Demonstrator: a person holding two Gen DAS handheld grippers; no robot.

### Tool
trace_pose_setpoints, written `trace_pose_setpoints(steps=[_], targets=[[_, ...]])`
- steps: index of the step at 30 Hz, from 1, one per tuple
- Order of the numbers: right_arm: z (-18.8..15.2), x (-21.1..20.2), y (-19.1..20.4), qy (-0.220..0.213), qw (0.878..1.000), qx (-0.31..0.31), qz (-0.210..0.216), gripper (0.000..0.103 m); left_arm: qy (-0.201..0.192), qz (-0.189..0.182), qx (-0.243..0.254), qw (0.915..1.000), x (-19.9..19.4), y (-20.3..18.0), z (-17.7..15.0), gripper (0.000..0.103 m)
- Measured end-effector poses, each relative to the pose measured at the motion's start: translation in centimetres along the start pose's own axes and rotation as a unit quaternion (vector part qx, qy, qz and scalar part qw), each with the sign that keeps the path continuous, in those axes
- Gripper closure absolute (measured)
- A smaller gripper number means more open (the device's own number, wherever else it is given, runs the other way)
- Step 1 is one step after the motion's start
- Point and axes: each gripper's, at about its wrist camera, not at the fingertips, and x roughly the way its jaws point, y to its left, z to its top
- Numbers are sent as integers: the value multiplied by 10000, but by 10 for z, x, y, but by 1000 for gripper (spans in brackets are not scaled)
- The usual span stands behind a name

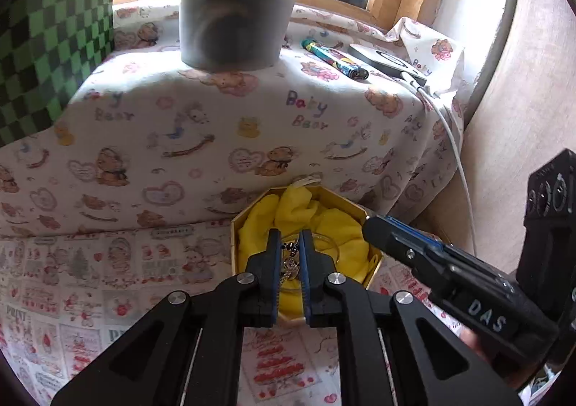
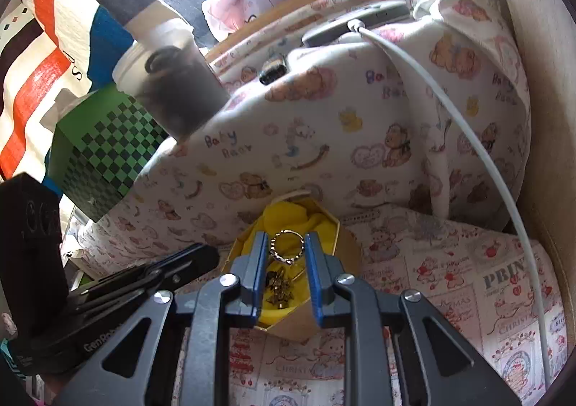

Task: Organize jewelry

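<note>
Over the box (image 1: 252, 222) I have the left gripper (image 1: 290, 244) pinching a chain (image 1: 291, 264), the right gripper (image 2: 287, 244) clamping a ring (image 2: 287, 244).

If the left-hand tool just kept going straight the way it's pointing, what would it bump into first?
Most likely the yellow cloth lining the open gold box. The left gripper, shut on a small silver trinket, points down into that box. Depth is hard to judge, so that's a best guess.
</note>
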Motion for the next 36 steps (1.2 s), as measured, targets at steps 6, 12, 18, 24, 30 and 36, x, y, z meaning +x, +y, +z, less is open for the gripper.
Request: trace_pose_setpoints(steps=[6,12,18,24,30,36], targets=[[-1,-1,-8,3,9998,189,-79,84,161,-9,12,9999,19,-1,2,94],[0,3,-14,127,9995,288,1,84,123,-54,47,9999,27,-1,12,94],[-1,7,-10,170,9997,191,-41,83,123,-1,190,9997,33,-7,19,94],[-1,10,-6,150,9998,82,-90,83,78,127,236,9996,22,-2,12,76],[1,9,-2,106,9999,39,-79,81,-177,312,311,9989,-3,7,13,71],[4,-6,8,-70,9999,-120,-81,79,-710,561,376,9952,-56,14,5,67]])
